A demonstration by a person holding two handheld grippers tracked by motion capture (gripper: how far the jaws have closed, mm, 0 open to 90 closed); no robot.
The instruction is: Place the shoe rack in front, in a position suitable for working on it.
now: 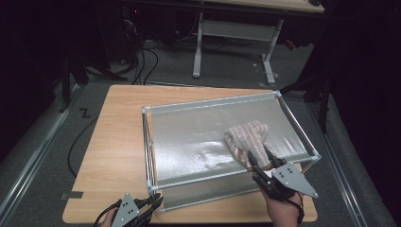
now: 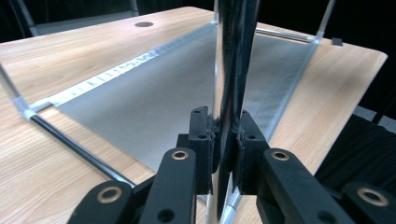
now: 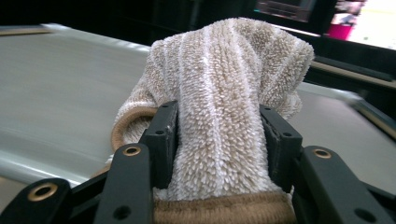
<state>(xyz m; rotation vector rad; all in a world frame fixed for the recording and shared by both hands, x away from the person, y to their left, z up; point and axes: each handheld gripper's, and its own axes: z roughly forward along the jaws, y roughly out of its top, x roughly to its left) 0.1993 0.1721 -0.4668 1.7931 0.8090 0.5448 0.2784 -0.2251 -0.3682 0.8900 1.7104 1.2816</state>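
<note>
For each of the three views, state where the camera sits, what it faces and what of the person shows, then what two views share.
High view: above the person's side, facing forward and down on the table; both hands enter below.
Left gripper view: rides the left gripper, jaws shut on the frame's corner post.
Right gripper view: rides the right gripper, jaws clamping the beige towel.
Shared: high and right gripper views both show towel on the silvery sheet.

Your left tongs, at the near left, are black, jointed linkages with a grey three-cornered plate on top, dotted with small dark holes, and a black cable trailing from them. Your right tongs, at the near right, carry the same grey plate and black body. In both gripper views, the black arms show brass-coloured rivet rings and small screws on the square pads.
</note>
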